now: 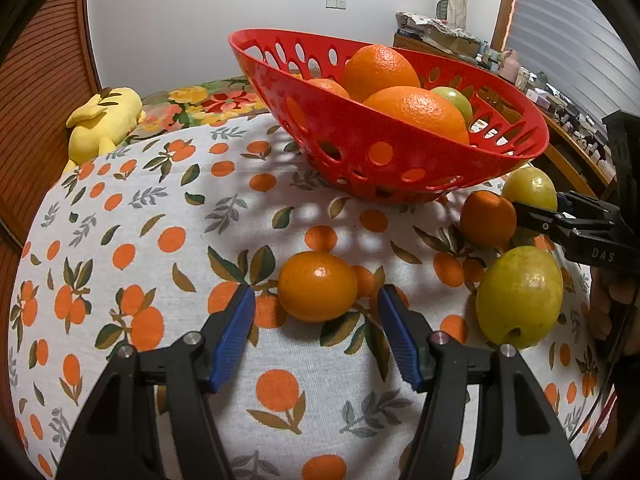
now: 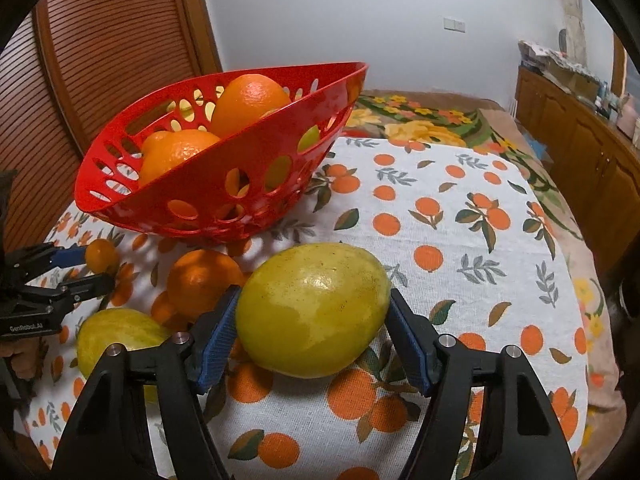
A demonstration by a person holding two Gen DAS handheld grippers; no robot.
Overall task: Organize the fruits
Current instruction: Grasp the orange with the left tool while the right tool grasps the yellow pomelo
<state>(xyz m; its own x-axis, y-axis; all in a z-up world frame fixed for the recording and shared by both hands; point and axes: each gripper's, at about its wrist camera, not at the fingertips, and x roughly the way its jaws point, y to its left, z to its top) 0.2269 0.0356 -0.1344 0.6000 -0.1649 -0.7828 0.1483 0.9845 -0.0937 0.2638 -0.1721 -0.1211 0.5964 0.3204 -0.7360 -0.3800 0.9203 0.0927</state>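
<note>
Bracketing the yellow fruit (image 2: 314, 310) with my right jaws (image 2: 312, 336), I am closing but not yet clearly gripping it, aiming for the red basket (image 2: 224, 184). My left jaws (image 1: 316, 336) are hanging released before a small orange (image 1: 317, 286) on the desk (image 1: 180, 216).

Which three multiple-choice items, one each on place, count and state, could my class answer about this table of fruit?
1. The large yellow-green oval fruit lies: A on a chair; B on the orange-print cloth, between the right gripper's fingers; C on the floor.
2. Fruits loose on the cloth, outside the red perforated plastic basket, number: A one; B four; C nine.
3. The left gripper is: A shut on a spoon; B shut on the basket rim; C open.
Key: B, the fingers flank it; B, two orange and two yellow-green lie there; C, gaps show on both sides of the small orange tangerine.
</note>
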